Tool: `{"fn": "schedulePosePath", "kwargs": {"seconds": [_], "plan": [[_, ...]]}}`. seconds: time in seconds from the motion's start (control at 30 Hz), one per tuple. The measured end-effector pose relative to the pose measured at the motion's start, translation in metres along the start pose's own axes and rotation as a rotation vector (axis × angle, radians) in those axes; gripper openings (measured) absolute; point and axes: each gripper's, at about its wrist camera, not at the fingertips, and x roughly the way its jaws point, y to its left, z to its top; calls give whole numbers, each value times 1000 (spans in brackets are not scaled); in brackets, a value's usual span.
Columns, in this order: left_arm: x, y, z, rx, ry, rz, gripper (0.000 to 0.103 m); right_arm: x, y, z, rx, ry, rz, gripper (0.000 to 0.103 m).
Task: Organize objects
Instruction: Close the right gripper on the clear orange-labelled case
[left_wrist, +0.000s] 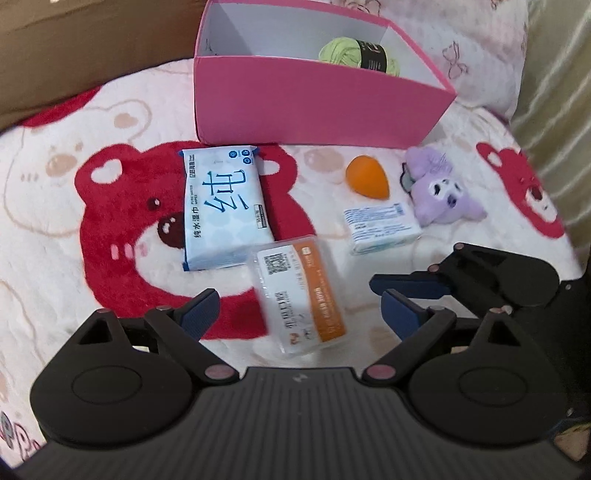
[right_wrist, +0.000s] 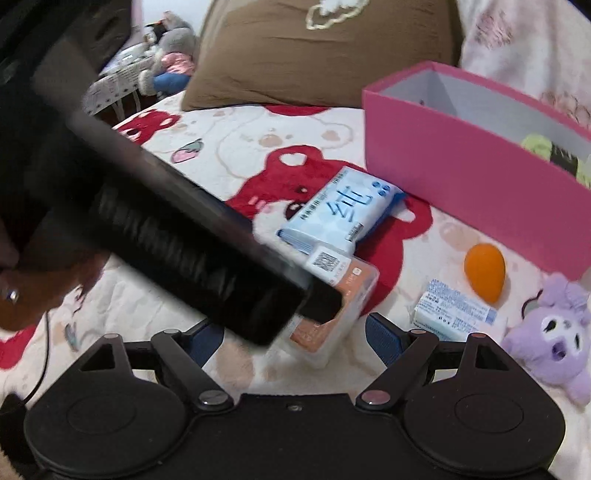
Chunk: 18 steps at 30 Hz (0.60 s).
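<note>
A pink box (left_wrist: 314, 107) stands at the back of the bed with a green yarn ball (left_wrist: 354, 53) inside. In front of it lie a blue wet-wipes pack (left_wrist: 221, 206), an orange-and-white packet (left_wrist: 301, 299), an orange sponge egg (left_wrist: 367, 177), a small tissue pack (left_wrist: 382, 225) and a purple plush (left_wrist: 439, 184). My left gripper (left_wrist: 299, 314) is open, its fingers either side of the orange-and-white packet. My right gripper (right_wrist: 295, 339) is open just before the same packet (right_wrist: 332, 302); it also shows in the left wrist view (left_wrist: 380, 288). The left gripper's body (right_wrist: 177, 236) hides part of the packet.
A brown pillow (right_wrist: 314, 48) lies behind the box (right_wrist: 472, 162). Plush toys (right_wrist: 166, 55) sit at the far left edge. A pale curtain (left_wrist: 554, 74) hangs at the right. The bed has a bear-print blanket (left_wrist: 55, 221).
</note>
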Motion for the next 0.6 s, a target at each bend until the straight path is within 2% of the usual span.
{"fn": "schedulePosePath", "kwargs": {"seconds": [0.1, 0.23, 0.33, 0.47, 0.6], "plan": [[2, 1, 0, 23, -10, 15, 94, 3, -3, -9, 53, -16, 10, 87], [11, 3, 0, 12, -10, 19, 93, 9, 1, -25, 105, -14, -29, 85], [21, 5, 0, -17, 24, -14, 84, 11, 9, -28, 67, -26, -31, 85], [29, 5, -5, -25, 17, -60, 76, 23, 10, -25, 41, -42, -77, 83], [38, 8, -8, -67, -8, -76, 69, 33, -2, -27, 90, -20, -66, 75]]}}
